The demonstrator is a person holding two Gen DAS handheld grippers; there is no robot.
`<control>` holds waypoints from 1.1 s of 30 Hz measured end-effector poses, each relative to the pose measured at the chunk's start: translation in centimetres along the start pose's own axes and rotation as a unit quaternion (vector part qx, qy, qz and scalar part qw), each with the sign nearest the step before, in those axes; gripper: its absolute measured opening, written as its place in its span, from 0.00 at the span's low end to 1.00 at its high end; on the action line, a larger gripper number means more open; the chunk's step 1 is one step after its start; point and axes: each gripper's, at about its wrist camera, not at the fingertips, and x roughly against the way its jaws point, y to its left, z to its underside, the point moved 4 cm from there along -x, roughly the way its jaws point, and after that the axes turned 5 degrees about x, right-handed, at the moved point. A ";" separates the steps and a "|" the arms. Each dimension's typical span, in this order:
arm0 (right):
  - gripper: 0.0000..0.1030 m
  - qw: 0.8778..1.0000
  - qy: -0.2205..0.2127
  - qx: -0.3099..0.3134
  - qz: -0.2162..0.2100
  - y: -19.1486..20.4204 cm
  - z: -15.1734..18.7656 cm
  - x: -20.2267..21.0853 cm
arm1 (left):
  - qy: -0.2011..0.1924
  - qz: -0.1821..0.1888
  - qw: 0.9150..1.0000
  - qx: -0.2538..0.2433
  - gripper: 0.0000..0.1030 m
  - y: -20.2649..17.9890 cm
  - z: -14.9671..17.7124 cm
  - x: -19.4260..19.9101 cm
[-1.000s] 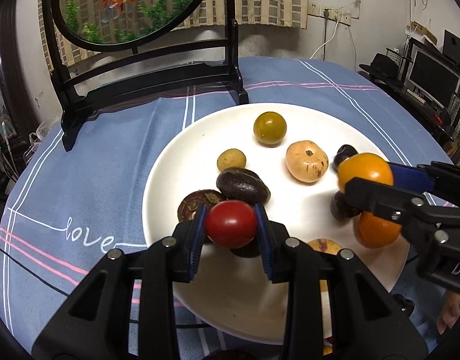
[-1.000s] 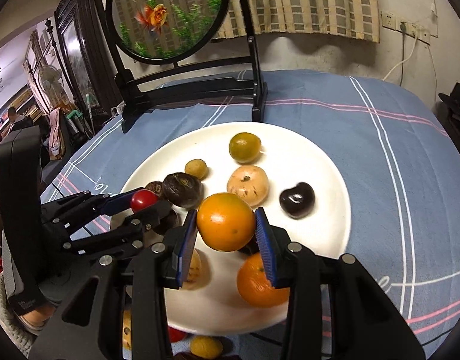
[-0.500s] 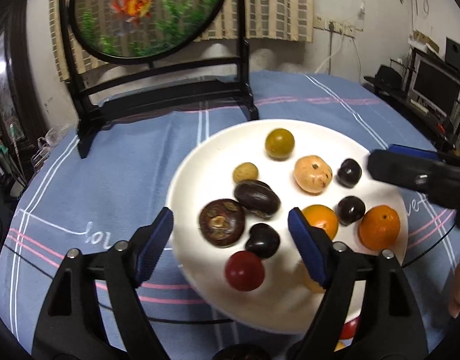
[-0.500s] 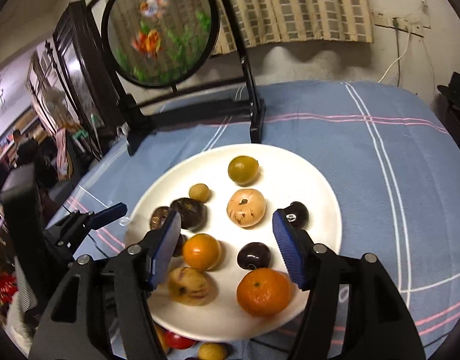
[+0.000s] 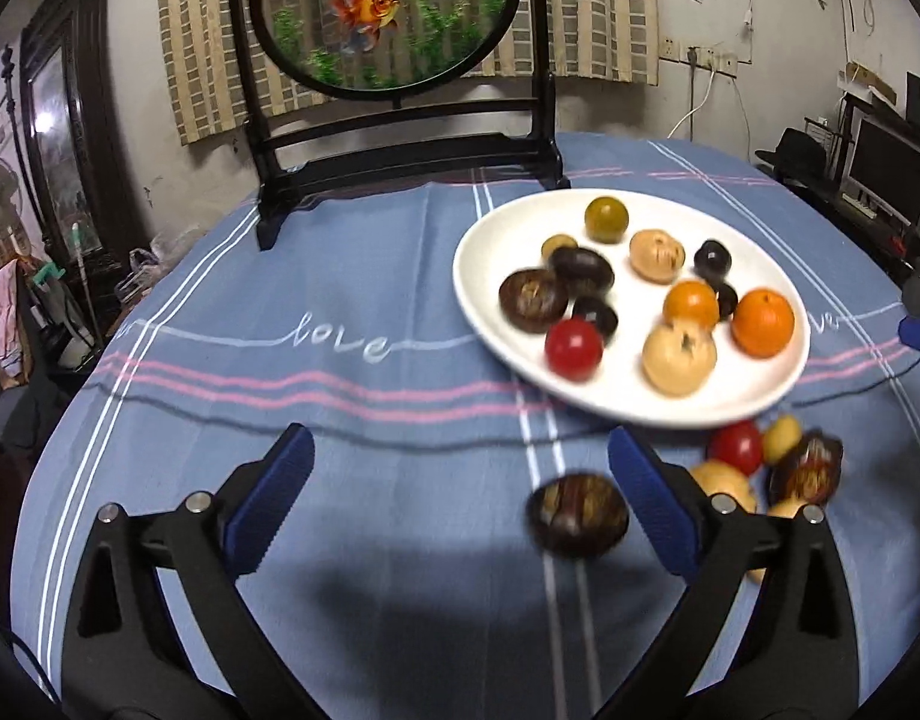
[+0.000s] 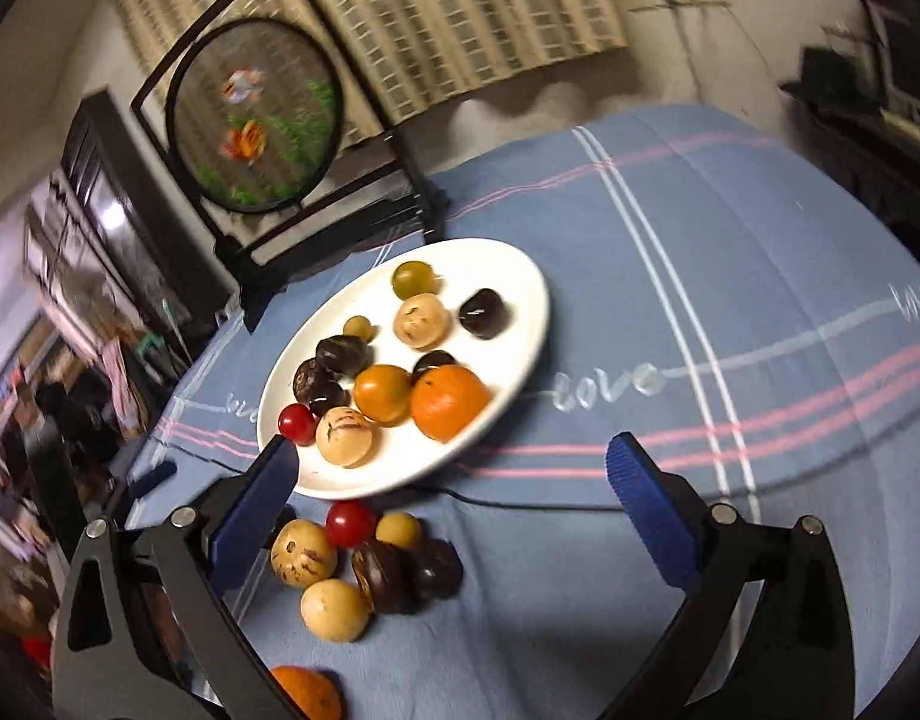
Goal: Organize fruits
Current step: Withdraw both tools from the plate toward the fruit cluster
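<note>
A white plate on the blue tablecloth holds several fruits, among them a red tomato, two oranges and dark brown fruits. My left gripper is open and empty, pulled back over the cloth near the plate's front edge. A dark brown fruit lies on the cloth between its fingers. My right gripper is open and empty, above a loose pile of fruits in front of the plate.
A round goldfish screen on a black stand stands behind the plate. An orange lies at the near edge of the right wrist view. Furniture and a monitor stand beyond the table at right.
Both grippers opened, leaving the tomato and the orange on the plate, then drew back and up from the plate. Loose fruits in front of the plate came into view.
</note>
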 end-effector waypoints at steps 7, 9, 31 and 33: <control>0.99 0.999 0.032 -0.018 -0.013 -0.8 0.9 0.2 | 0.004 0.048 0.999 -0.007 0.98 -1.2 1.1 1.1; 0.99 0.999 0.041 -0.012 -0.007 -0.6 1.0 0.0 | 0.000 0.060 0.998 -0.020 0.98 -2.1 1.2 1.3; 0.99 0.998 0.058 -0.005 -0.015 0.0 1.3 -0.2 | 0.000 -0.020 1.000 -0.018 0.98 0.9 1.2 0.5; 0.99 0.998 0.065 0.003 -0.021 0.5 1.6 -0.4 | 0.012 0.006 1.000 0.027 0.98 2.3 1.1 0.3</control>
